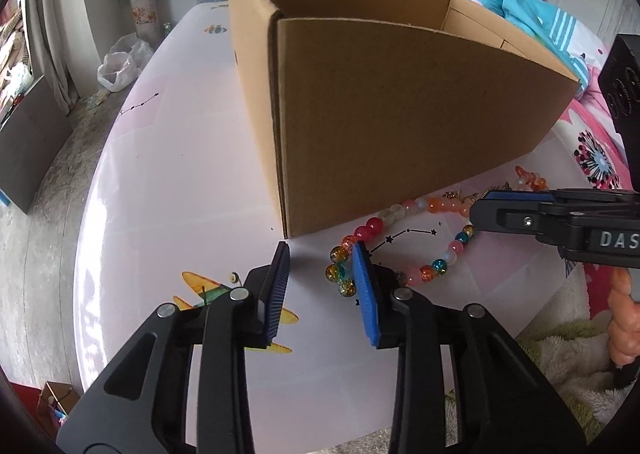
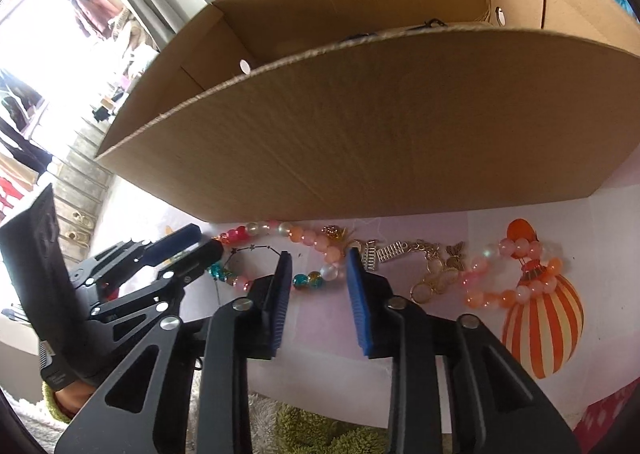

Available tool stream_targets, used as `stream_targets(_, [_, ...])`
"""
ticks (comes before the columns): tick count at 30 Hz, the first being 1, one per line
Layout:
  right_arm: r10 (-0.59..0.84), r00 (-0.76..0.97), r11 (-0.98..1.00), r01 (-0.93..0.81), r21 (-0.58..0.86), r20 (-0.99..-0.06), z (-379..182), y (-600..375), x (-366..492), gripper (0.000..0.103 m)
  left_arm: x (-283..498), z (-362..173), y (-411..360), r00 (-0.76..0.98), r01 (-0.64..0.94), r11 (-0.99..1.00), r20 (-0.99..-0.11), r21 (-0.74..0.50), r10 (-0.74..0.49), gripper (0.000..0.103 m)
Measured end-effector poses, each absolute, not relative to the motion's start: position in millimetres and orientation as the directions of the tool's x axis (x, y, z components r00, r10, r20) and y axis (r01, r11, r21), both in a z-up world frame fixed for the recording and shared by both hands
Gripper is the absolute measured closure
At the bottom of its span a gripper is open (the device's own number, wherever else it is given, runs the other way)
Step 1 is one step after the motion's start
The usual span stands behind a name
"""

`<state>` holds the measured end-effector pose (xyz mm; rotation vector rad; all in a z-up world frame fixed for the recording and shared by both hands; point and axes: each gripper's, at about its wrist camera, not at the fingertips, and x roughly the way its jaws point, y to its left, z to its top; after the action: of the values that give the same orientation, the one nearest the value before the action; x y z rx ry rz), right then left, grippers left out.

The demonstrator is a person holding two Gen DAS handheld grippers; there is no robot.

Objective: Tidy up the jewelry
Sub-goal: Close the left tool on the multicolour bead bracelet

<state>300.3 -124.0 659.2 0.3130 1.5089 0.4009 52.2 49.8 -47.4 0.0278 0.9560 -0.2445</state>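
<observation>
A large open brown cardboard box (image 2: 360, 125) is sitting on the pale pink table (image 1: 168, 181). A multicoloured glass-bead bracelet (image 2: 280, 254) is lying just before its front wall, with gold metal charms (image 2: 432, 266) to the right and a pink-and-orange bead bracelet (image 2: 516, 274) lying farther right.

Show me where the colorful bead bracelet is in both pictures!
Left wrist view: the colorful bead bracelet lies lower right of center, by the near corner of the cardboard box.
Right wrist view: the bracelet lies left of center, below the box wall.
Shared landmark: the cardboard box, just behind the bracelet in both.
</observation>
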Motion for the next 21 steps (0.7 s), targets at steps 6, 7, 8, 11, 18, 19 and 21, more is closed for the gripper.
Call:
stream_targets(6, [0.404, -0.004, 0.912, -0.07, 0.403, -0.915, 651.9, -111.1, 304.8, 0.085, 54.3, -47.3, 44.0, 0.543, 0.261, 0.963, -0.813, -0.073, -0.209, 0.075])
stream_targets(7, [0.399, -0.009, 0.915, -0.07, 0.398, -0.917, 650.6, -109.1, 305.2, 0.085, 54.1, -47.3, 44.0, 0.543, 0.263, 0.962, -0.814, -0.071, -0.208, 0.075])
stream_targets(8, [0.396, -0.011, 0.916, -0.07, 0.396, -0.918, 649.9, -107.4, 305.4, 0.085, 54.3, -47.2, 43.5, 0.541, 0.265, 0.962, -0.815, -0.07, -0.208, 0.075])
stream_targets(11, [0.371, -0.008, 0.924, -0.094, 0.37, -0.928, 649.9, -96.6, 308.0, 0.085, 55.2, -46.8, 39.5, 0.539, 0.276, 0.959, -0.815, -0.068, -0.213, 0.075])
stream_targets(18, [0.28, 0.009, 0.943, -0.193, 0.273, -0.96, 653.6, -69.8, 306.9, 0.09, 52.4, -46.1, 30.1, 0.529, 0.307, 0.951, -0.823, -0.044, -0.209, 0.075])
stream_targets(19, [0.259, 0.015, 0.944, -0.216, 0.25, -0.966, 654.3, -65.0, 305.9, 0.093, 51.4, -46.2, 27.9, 0.528, 0.314, 0.949, -0.824, -0.034, -0.204, 0.075])
stream_targets(21, [0.247, 0.024, 0.943, -0.236, 0.234, -0.969, 656.6, -55.8, 301.7, 0.093, 49.0, -46.3, 23.4, 0.534, 0.324, 0.946, -0.825, -0.002, -0.185, 0.075])
